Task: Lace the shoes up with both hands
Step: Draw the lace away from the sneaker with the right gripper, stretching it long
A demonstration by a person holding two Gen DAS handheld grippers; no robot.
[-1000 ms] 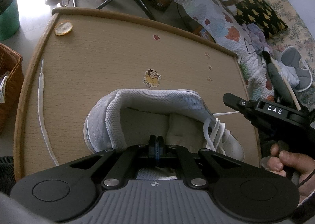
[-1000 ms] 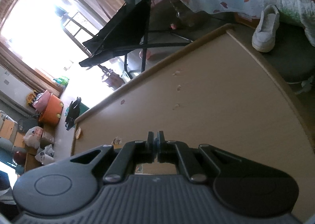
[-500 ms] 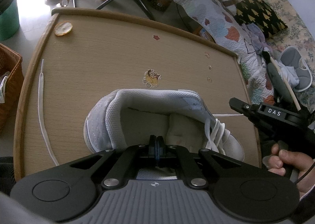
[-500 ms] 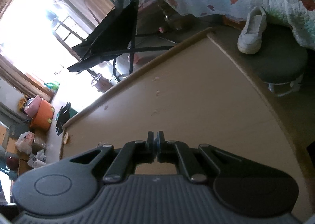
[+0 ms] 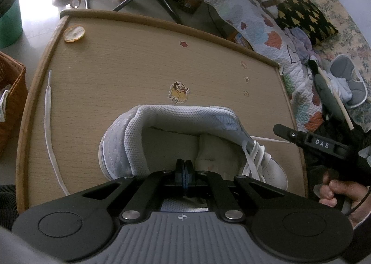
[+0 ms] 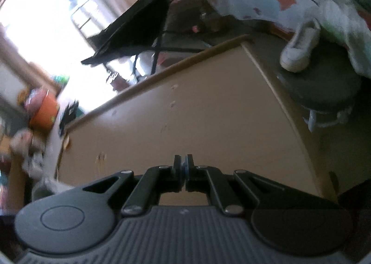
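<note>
A white and grey sneaker (image 5: 167, 124) lies on the wooden table (image 5: 129, 64), its opening toward the left wrist camera. My left gripper (image 5: 184, 166) is shut, with its tips over the near side of that opening; whether it pinches the collar is hidden. A white shoelace (image 5: 266, 140) runs taut from the tangled lacing (image 5: 254, 162) to the tip of my right gripper (image 5: 279, 129), which a hand (image 5: 336, 194) holds at the table's right edge. The right wrist view shows my right gripper (image 6: 184, 159) with fingers together; the lace is not visible there.
A loose white lace (image 5: 47, 124) lies along the table's left side, with an orange peel (image 5: 74, 33) at the far left corner. A wicker basket (image 5: 11, 101) stands off the left edge. A second white shoe (image 6: 299, 50) rests on a grey stool (image 6: 324, 92) beyond the table.
My right gripper has moved right, away from the shoe, drawing the lace out longer. Its camera view has swung and blurred. The left gripper and the shoe have stayed in place.
</note>
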